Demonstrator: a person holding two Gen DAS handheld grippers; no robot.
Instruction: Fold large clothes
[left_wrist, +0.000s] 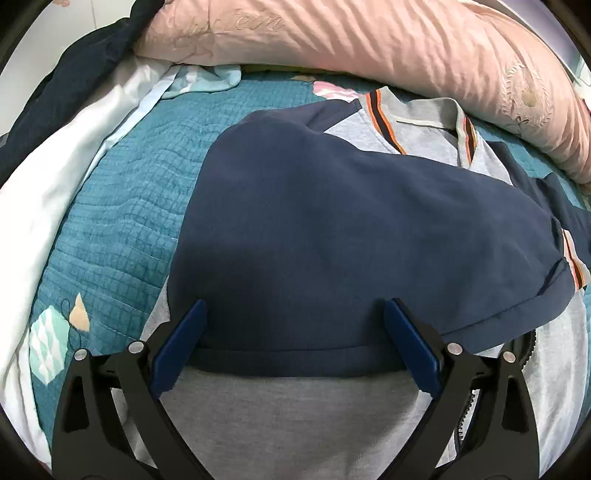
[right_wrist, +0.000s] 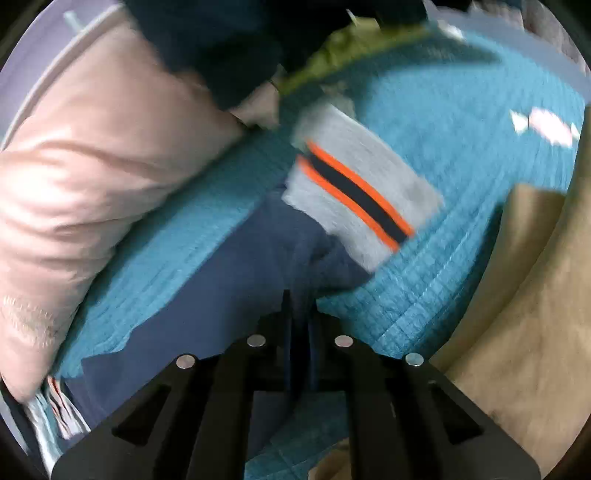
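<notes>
Left gripper (left_wrist: 293, 343): I see jaws spread wide, nothing pinched. Blue pads (left_wrist: 413, 347) sit either side of the navy hem, which lies flat on grey fabric. Can't tell if the pads touch the cloth or hover just above it.

The shirt (left_wrist: 332, 229) is spread on the teal quilt (left_wrist: 122, 206). A navy panel is folded over the grey body; grey shows below the hem and at the far end. Collar (left_wrist: 463, 136) with orange and dark stripes sits at the far side, just short of the pink pillow (left_wrist: 369, 48). A second striped cuff shows at the right edge of the left wrist view.

White sheet (left_wrist: 48, 192) runs along the quilt's left edge, with dark fabric beyond it.

Right gripper (right_wrist: 300, 317): jaws pressed together, pinching navy fabric of the shirt (right_wrist: 221, 295) between the pads. That view is motion-blurred. Navy cloth runs away from the jaws up to a grey sleeve cuff (right_wrist: 369, 192) with orange and dark stripes, lying on the quilt (right_wrist: 461, 147).

Pink pillow (right_wrist: 92, 166) sits left of the sleeve in the right wrist view. Beige floor (right_wrist: 517, 332) is at the right, past the quilt edge. Dark and olive cloth lie at the far top, too blurred to identify.
</notes>
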